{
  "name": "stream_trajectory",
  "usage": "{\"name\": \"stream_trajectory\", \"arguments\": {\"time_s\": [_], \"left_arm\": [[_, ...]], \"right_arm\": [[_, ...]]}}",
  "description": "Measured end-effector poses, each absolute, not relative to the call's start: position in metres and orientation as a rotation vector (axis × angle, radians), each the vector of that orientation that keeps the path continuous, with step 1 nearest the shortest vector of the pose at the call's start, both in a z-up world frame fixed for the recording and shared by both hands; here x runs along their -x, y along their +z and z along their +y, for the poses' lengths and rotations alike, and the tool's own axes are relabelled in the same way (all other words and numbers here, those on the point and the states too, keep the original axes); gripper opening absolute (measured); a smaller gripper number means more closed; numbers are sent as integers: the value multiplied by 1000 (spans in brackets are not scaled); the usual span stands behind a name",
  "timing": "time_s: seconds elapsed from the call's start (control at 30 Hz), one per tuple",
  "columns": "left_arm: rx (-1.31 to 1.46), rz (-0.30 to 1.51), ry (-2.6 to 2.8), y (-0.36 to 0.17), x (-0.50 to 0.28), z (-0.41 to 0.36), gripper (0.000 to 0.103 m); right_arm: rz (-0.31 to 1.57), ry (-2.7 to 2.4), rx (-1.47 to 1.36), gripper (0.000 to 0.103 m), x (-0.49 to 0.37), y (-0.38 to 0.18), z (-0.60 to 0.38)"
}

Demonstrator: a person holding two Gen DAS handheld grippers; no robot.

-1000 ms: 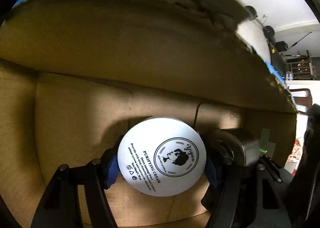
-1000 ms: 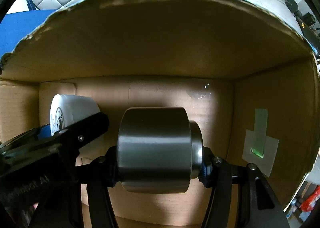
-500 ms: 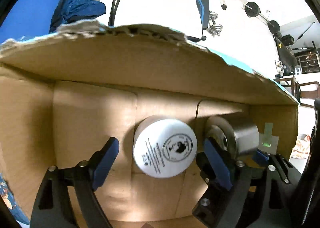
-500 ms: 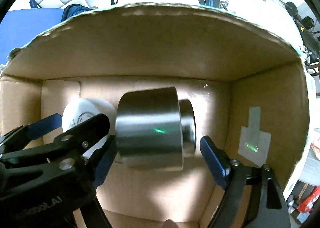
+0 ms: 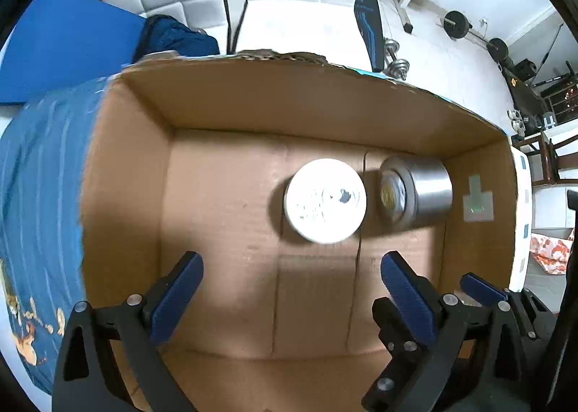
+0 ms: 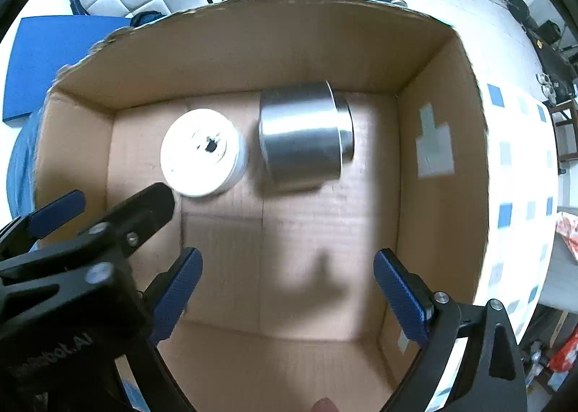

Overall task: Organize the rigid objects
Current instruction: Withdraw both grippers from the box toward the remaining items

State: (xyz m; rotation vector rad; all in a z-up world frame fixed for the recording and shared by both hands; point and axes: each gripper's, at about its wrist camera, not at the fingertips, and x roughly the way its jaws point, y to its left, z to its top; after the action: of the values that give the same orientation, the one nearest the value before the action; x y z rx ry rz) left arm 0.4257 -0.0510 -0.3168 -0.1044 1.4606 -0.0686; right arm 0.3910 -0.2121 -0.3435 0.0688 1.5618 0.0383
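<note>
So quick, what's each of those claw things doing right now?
Left gripper: open, empty, jaws just opened off the white jar.
Right gripper: open, empty, jaws just opened off the metal can.

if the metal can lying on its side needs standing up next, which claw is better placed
Probably the right claw: open and empty, it hangs nearly in line with the metal can in the cardboard box. The left claw, also open, lines up with the white jar instead.

Only a mirrored fragment, roughly "Robot.AI", reads on the left tool (image 6: 119,228) body; the white jar (image 5: 325,200) lid print is blurred.
</note>
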Motion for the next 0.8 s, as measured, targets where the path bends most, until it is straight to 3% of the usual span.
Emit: {"name": "stream_trajectory", "arguments": {"time_s": [0.37,0.8], "left_arm": [[63,1338,-61,-270,-359,-42,101],[68,1174,-81,-171,-291,-53,101]], "right_arm": [[1399,1,-19,98,-285,-274,-196],[1267,62,-32,97,-308,-214,-195]]}}
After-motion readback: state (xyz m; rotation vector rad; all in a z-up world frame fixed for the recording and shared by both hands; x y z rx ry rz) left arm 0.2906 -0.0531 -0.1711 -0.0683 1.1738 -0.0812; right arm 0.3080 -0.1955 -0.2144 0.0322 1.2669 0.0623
